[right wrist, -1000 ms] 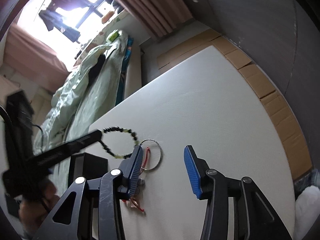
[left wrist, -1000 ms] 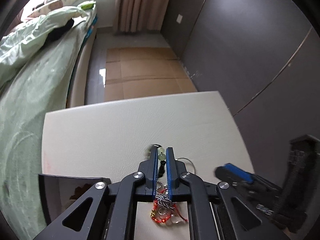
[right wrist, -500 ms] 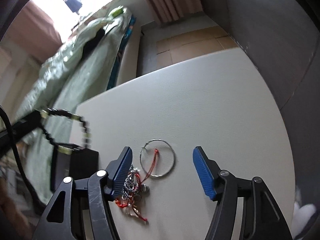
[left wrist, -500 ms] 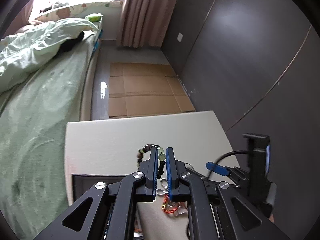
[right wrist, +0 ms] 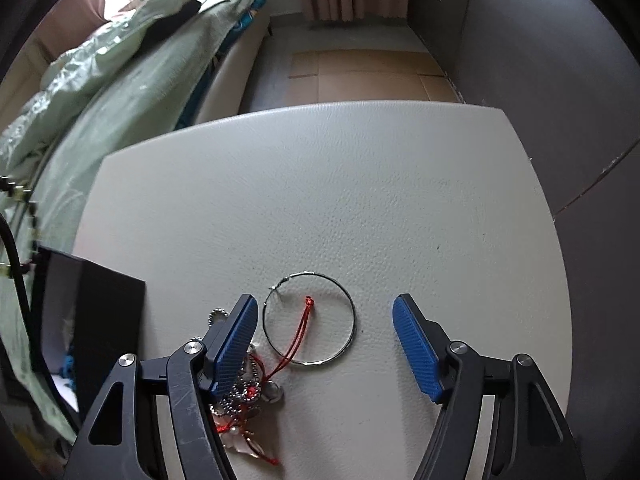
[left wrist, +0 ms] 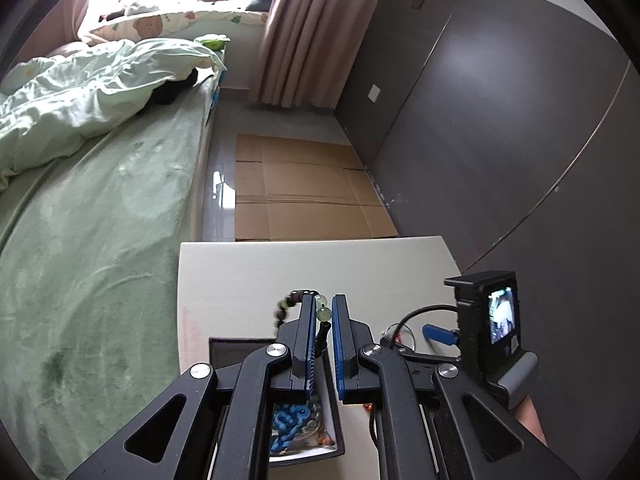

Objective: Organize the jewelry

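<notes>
A bed point(left wrist: 92, 220) with a green sheet is seen at nine o'clock in the left wrist view, a rumpled pale green duvet point(left wrist: 80, 92) heaped at ten o'clock. Pink curtains point(left wrist: 304, 36) are hung at twelve o'clock. Flattened cardboard point(left wrist: 300, 188) is laid on the floor at centre, beside a dark wall point(left wrist: 500, 128) at two o'clock.

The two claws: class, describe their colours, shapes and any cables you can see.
Both the left claw and right claw have black angular linkage arms with silver pivot screws and ribbed blue finger pads. A black cable curves toward the right unit's small screen.
</notes>
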`<state>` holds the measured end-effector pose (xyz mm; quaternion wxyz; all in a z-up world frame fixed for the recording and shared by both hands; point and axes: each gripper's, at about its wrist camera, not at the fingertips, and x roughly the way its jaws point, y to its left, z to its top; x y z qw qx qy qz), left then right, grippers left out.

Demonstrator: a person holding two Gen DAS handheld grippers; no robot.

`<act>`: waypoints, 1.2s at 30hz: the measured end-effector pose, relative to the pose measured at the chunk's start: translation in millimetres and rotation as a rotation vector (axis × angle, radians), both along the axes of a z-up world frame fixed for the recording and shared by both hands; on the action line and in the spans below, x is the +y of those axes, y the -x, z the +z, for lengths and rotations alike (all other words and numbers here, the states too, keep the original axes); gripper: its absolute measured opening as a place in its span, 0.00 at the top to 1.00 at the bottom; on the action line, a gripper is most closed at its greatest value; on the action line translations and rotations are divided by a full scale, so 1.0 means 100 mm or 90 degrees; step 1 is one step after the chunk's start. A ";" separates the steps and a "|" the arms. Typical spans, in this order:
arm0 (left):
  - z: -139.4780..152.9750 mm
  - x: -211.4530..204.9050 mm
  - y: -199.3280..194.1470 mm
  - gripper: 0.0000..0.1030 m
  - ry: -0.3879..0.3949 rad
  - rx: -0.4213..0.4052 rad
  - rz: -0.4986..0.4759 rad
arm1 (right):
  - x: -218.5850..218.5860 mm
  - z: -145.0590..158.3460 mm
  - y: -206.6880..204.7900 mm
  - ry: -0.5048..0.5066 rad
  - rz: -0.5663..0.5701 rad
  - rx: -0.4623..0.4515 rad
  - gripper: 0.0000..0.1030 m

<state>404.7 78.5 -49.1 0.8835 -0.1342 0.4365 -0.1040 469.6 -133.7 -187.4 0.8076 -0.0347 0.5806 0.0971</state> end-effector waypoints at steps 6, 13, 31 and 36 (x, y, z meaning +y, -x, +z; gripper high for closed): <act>-0.08 0.08 0.08 0.92 0.011 0.007 -0.002 | 0.15 -0.01 0.04 0.053 0.024 -0.009 0.32; -0.17 0.13 0.18 0.92 0.024 0.018 -0.009 | 0.05 0.05 0.16 0.042 0.038 -0.007 0.51; -0.32 0.32 0.30 0.41 0.030 0.056 0.006 | -0.01 0.77 0.45 -0.150 0.000 -0.116 0.51; -0.31 0.48 0.37 0.41 0.028 0.053 0.027 | 0.24 0.85 0.55 -0.211 0.038 -0.111 0.51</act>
